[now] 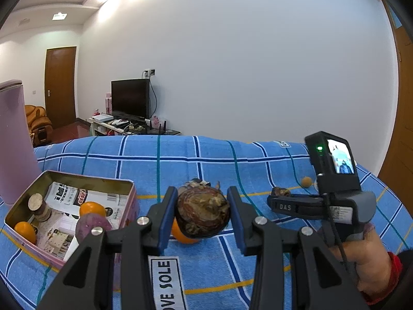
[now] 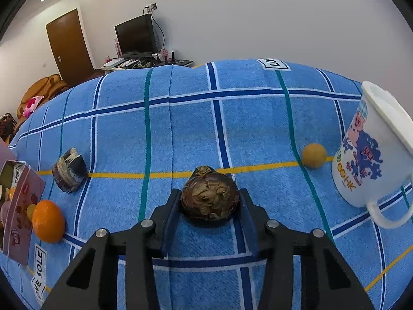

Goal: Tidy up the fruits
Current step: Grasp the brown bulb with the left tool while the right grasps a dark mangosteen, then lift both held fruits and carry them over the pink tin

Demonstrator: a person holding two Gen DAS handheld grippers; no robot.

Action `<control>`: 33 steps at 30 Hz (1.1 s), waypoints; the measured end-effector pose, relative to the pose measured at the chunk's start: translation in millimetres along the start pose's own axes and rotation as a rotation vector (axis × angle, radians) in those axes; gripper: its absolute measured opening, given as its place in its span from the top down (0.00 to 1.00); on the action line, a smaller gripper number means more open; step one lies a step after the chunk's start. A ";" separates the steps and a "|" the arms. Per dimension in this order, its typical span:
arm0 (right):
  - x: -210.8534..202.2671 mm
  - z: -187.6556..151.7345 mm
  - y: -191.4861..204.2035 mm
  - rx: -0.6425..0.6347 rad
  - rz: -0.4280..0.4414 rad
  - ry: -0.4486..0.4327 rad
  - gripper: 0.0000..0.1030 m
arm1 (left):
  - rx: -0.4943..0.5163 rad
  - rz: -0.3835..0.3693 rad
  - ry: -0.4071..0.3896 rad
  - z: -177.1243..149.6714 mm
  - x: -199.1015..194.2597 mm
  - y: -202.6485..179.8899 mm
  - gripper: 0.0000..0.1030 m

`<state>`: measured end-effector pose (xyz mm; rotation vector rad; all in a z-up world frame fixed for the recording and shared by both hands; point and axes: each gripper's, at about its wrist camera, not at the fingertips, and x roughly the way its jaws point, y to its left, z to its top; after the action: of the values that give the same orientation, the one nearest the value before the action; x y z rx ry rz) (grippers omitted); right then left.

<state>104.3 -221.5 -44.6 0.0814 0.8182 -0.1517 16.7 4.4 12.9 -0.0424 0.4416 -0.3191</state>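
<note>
While both claws work over a blue plaid cloth (image 2: 196, 118), the surroundings list as follows. Far left: a pink tin (image 1: 127, 201), open-topped, lined with printed paper, holding two oranges (image 1: 92, 208), a purple round piece and a small stacked item. Behind the tin: a tall pink container (image 1: 14, 139). Just outside the tin's right wall: a loose orange (image 2: 48, 221), partly hidden behind the left claw's load in the left wrist view. Mid-left on the cloth: a dark striped chunk (image 2: 69, 171), apart from everything else. Right side: a white printed mug (image 2: 371, 155), tilted, handle toward the camera, with a small tan ball (image 2: 314, 155) just beside it. Nothing lies between either claw and its own item.

Left gripper (image 1: 202, 214): narrow, its blue pads clamped on both flanks of a brown mottled bulb (image 1: 202, 213), which is carried above the cloth just to the right of the tin.

Right gripper (image 2: 210, 214): held in a hand (image 1: 371, 255) with a red cuff. A second brown bulb (image 2: 209, 198) sits on the cloth midway between the fingers, which meet its sides; firm pressure cannot be confirmed.
</note>
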 end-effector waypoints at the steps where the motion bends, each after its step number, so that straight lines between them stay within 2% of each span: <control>1: -1.5 -1.2 -2.5 0.009 0.008 -0.004 0.56 | 0.001 0.001 0.001 -0.2 0.4 -0.1 0.60; 5: -17.8 -12.3 -7.5 0.045 0.047 -0.063 0.56 | 0.008 0.011 0.002 -0.5 2.2 -0.2 0.60; 12: -46.2 -26.9 -7.1 0.090 0.062 -0.160 0.56 | 0.003 0.027 0.001 -0.4 1.4 1.3 0.60; 24: -76.9 -51.9 -0.4 0.110 0.064 -0.209 0.56 | 0.008 0.035 0.003 -1.8 1.0 1.2 0.60; 33: -77.9 -53.9 4.4 0.103 0.076 -0.228 0.56 | 0.011 0.040 -0.001 -2.4 -0.9 1.2 0.60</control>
<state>13.8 -202.1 -24.3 0.1888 0.5784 -0.1284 15.3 5.8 11.0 -0.0231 0.4396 -0.2825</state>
